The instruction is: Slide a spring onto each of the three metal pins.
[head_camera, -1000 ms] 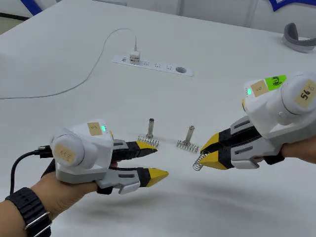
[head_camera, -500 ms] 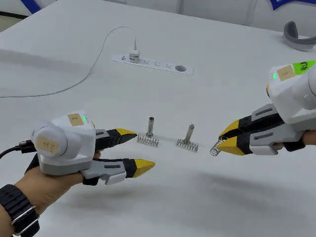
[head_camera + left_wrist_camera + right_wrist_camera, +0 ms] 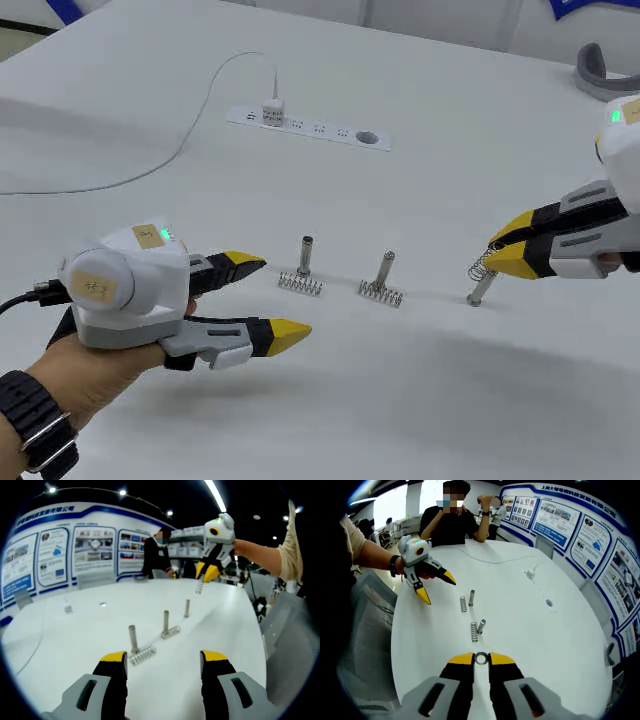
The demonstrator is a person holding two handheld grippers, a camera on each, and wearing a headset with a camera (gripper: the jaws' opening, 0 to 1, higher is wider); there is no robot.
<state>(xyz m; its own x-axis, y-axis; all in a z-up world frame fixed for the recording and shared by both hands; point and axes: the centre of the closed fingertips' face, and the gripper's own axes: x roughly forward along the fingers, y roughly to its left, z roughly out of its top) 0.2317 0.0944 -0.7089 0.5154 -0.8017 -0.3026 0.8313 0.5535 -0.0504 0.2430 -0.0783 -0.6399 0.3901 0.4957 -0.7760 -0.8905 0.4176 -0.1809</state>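
My right hand-held gripper [image 3: 495,255] has swung out, pinching a spring [image 3: 481,268] just over the end pin [image 3: 479,292] — no pin wears one yet, two springs [image 3: 300,284] lie on the bench [image 3: 420,200] by their pins [image 3: 305,254], and my left hand-held gripper [image 3: 285,295] is spread.

Three pins [image 3: 384,268] stand in a row on the table [image 3: 420,400].

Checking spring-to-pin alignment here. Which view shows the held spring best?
The head view: the spring is seen side-on at the tips of the right hand-held gripper, just above the third pin. The left gripper view shows it small and far off. The right gripper view shows it end-on, a ring between the jaws.
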